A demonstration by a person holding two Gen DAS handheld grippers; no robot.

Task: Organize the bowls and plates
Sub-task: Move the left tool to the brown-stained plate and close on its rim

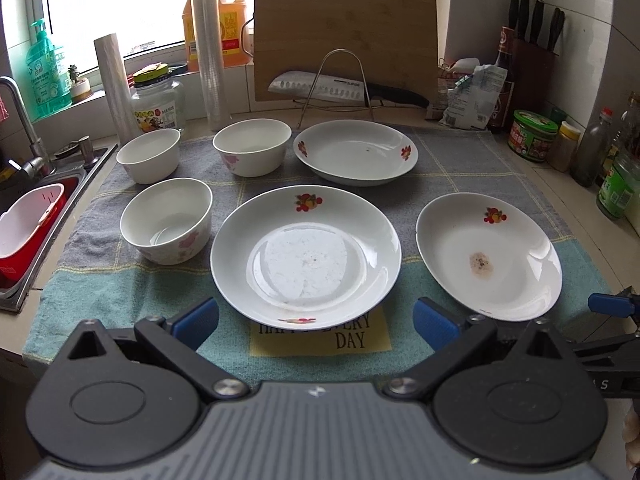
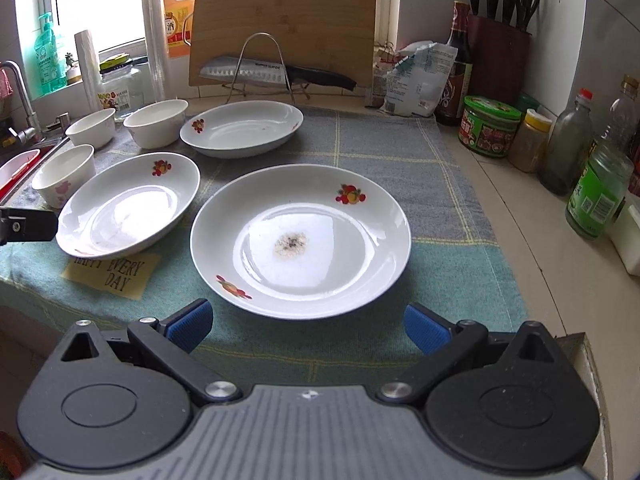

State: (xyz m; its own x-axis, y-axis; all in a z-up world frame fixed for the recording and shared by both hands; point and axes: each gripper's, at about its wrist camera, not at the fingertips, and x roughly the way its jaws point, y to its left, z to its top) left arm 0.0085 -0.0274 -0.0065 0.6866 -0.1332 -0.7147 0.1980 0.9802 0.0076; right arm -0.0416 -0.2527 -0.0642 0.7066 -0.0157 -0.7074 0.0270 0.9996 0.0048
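Three white plates with fruit prints lie on a cloth: a middle plate [image 1: 306, 256] [image 2: 128, 204], a stained plate [image 1: 488, 256] [image 2: 300, 240] to its right, and a far plate [image 1: 356, 152] [image 2: 242, 128]. Three white bowls stand at the left: a near bowl [image 1: 166, 220] [image 2: 64, 176], a far left bowl [image 1: 149, 155] [image 2: 91, 128] and a far middle bowl [image 1: 252, 146] [image 2: 156, 123]. My left gripper [image 1: 316, 322] is open just short of the middle plate's near rim. My right gripper [image 2: 308, 326] is open before the stained plate, empty.
A sink [image 1: 36, 216] with a red basket lies at the left. A cutting board [image 1: 344, 40], a knife on a wire rack [image 1: 340, 88], bottles and jars [image 1: 534, 140] line the back and right. A knife block [image 2: 500, 56] stands in the corner. The counter edge is near.
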